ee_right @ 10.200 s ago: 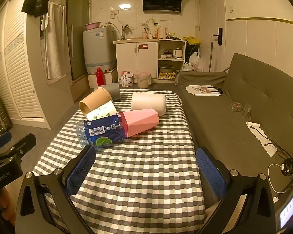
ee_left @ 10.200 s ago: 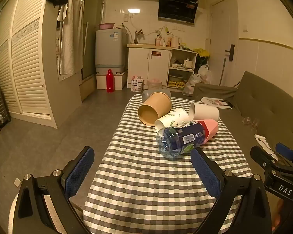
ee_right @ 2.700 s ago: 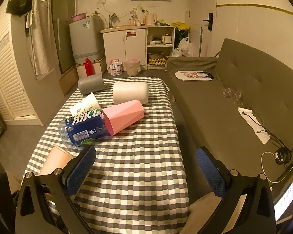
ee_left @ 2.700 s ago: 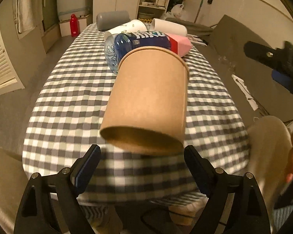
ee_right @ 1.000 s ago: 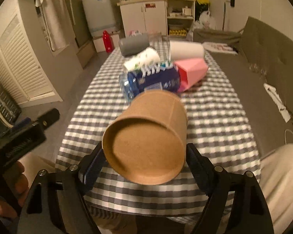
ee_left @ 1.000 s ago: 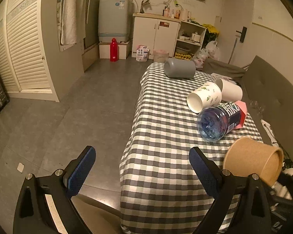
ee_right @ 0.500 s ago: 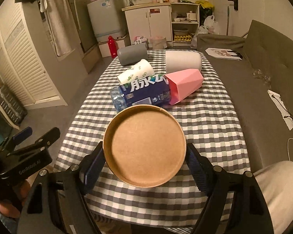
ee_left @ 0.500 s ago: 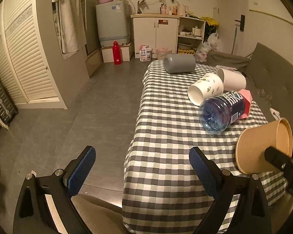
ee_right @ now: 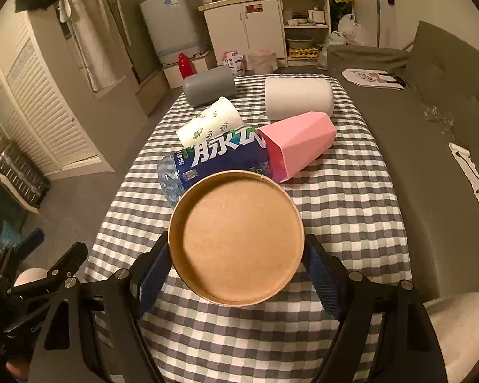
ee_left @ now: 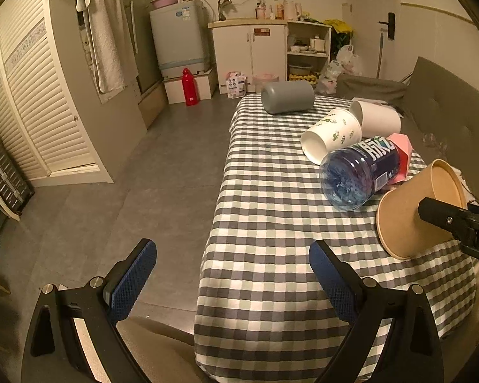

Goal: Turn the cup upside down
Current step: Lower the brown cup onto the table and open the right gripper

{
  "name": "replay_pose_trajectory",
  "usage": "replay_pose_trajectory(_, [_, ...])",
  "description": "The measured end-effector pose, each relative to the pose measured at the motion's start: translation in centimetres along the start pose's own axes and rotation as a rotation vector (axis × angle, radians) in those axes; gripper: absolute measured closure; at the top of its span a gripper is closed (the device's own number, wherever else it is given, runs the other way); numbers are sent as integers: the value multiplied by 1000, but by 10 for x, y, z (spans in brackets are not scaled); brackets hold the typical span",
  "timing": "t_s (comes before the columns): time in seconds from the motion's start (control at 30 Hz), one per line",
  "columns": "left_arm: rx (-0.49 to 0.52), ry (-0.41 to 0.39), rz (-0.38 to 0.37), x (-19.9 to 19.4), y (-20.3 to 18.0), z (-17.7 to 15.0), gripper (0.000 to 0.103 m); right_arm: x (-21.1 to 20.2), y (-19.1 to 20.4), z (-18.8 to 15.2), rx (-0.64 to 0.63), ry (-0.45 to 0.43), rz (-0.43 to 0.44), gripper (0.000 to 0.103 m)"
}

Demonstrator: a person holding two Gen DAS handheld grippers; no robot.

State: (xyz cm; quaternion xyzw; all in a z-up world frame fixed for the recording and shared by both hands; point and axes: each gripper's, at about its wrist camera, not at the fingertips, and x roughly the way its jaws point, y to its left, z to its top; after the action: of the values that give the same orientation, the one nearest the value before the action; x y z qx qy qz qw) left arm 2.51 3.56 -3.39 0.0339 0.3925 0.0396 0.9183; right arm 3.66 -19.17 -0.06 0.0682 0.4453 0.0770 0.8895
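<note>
My right gripper (ee_right: pixel 236 274) is shut on a brown paper cup (ee_right: pixel 236 239). Its flat bottom faces the right wrist camera and its mouth points away, down toward the checkered table (ee_right: pixel 341 204). In the left wrist view the same cup (ee_left: pixel 412 214) is tilted at the table's near right, mouth low, with a finger of the right gripper (ee_left: pixel 453 220) across it. My left gripper (ee_left: pixel 233 277) is open and empty, off the table's near left corner.
Lying on the table: a blue water bottle (ee_right: pixel 217 159), a pink cup (ee_right: pixel 297 140), a leaf-print paper cup (ee_right: pixel 210 121), a white cup (ee_right: pixel 297 99), a grey cup (ee_right: pixel 207 86). A sofa (ee_right: pixel 447 121) runs along the right. Open floor (ee_left: pixel 137 172) lies on the left.
The brown cup has gone from the left gripper to the right one. In the last second it has turned from lying sideways to bottom-up, and the left gripper has drawn back to the left.
</note>
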Motion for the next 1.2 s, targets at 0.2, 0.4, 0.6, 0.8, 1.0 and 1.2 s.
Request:
replay_pose_trajectory(0.2, [9, -4, 3, 1, -2, 0, 4, 10, -4, 8, 8, 21, 1, 24])
replay_pose_trajectory(0.4, [27, -16, 11, -2, -7, -1, 4, 14, -10, 9, 28, 38, 31, 25])
replay_pose_trajectory(0.6, [30, -63, -11, -16, -12, 0, 4, -12, -12, 12, 30, -49, 43, 16])
replay_pose_trajectory(0.8, [40, -109, -65, -34, -30, 3, 4, -49, -19, 16, -14, -147, 17, 14])
replay_pose_trajectory(1.0, [-14, -166, -128, -54, -46, 18, 4, -82, -30, 10, -54, -223, -39, 13])
replay_pose_trajectory(1.2, [-38, -215, -151, -61, -58, 28, 0, -91, -43, -1, -43, -254, -72, 9])
